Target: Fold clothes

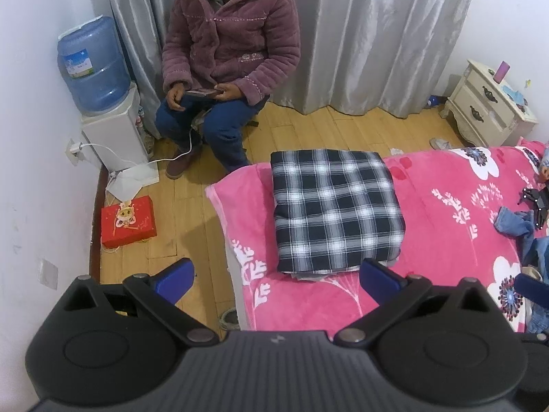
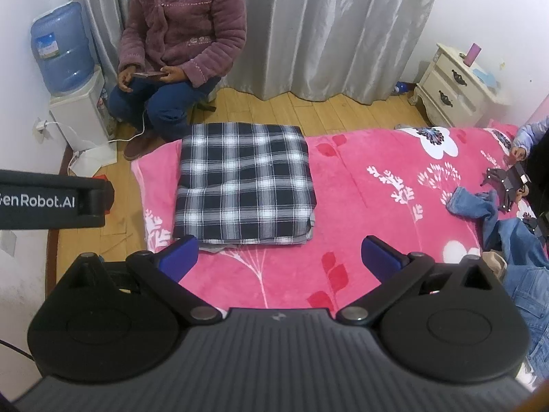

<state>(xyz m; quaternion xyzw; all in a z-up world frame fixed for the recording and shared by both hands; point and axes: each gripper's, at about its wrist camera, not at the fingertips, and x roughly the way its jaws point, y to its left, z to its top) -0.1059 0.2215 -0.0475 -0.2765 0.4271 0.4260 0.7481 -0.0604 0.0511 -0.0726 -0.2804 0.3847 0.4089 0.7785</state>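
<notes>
A folded black-and-white plaid garment (image 1: 334, 209) lies flat on the pink floral bed cover (image 1: 435, 247) near the bed's left corner; it also shows in the right wrist view (image 2: 242, 182). Blue denim clothes (image 2: 514, 240) lie heaped at the bed's right side, also at the right edge of the left wrist view (image 1: 521, 230). My left gripper (image 1: 276, 279) is open and empty, held above and short of the plaid garment. My right gripper (image 2: 279, 257) is open and empty, just right of the garment's near edge. The left gripper's body (image 2: 51, 202) shows at the left of the right wrist view.
A seated person in a purple coat (image 1: 230, 51) holds a phone beyond the bed. A water dispenser (image 1: 99, 103), a red box (image 1: 127, 221) and a charging cable lie on the wooden floor at left. A cream nightstand (image 1: 490, 106) stands at right. A child's hand (image 2: 520, 152) is at the bed's right edge.
</notes>
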